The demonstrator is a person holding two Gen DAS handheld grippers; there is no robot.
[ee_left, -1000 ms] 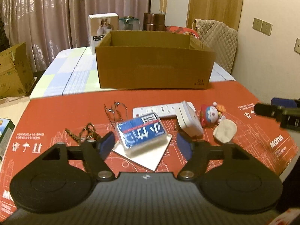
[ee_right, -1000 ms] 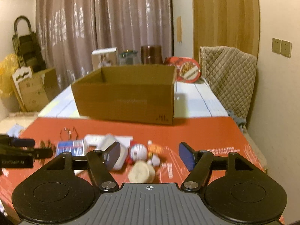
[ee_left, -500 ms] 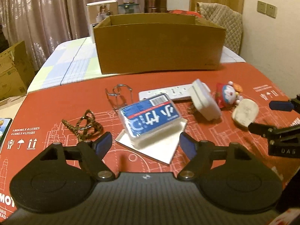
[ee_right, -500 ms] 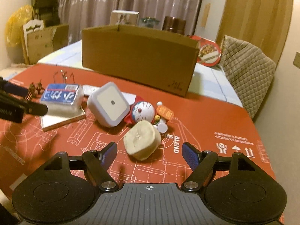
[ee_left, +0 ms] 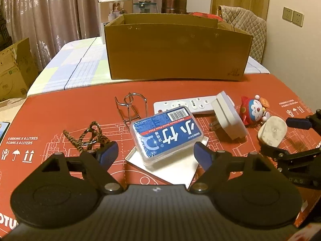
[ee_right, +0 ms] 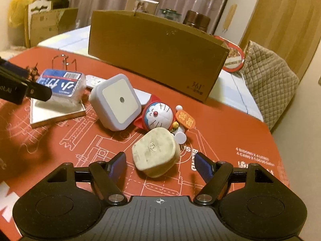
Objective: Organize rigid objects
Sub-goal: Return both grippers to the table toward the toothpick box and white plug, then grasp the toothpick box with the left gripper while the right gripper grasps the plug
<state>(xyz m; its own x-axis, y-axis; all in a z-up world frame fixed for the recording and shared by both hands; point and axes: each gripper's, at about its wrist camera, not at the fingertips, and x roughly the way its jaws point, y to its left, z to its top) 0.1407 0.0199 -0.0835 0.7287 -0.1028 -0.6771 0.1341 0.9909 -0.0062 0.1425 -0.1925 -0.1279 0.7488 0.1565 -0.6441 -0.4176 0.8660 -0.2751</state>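
Left tool (ee_left: pixel 155 153) angled down, spread around floss box (ee_left: pixel 166 135), widening; right tool (ee_right: pixel 160 163) spread around plug (ee_right: pixel 155 150).

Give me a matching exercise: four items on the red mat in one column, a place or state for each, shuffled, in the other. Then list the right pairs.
Things:
1. blue-labelled clear box
2. white remote
3. cream plug
4. braided cord

Places:
A. between the right gripper fingers, untouched
B. left of the clear box, by the wire stand
C. on a flat white tile
D. behind the clear box, toward the cardboard box

Pairs: 1-C, 2-D, 3-A, 4-B
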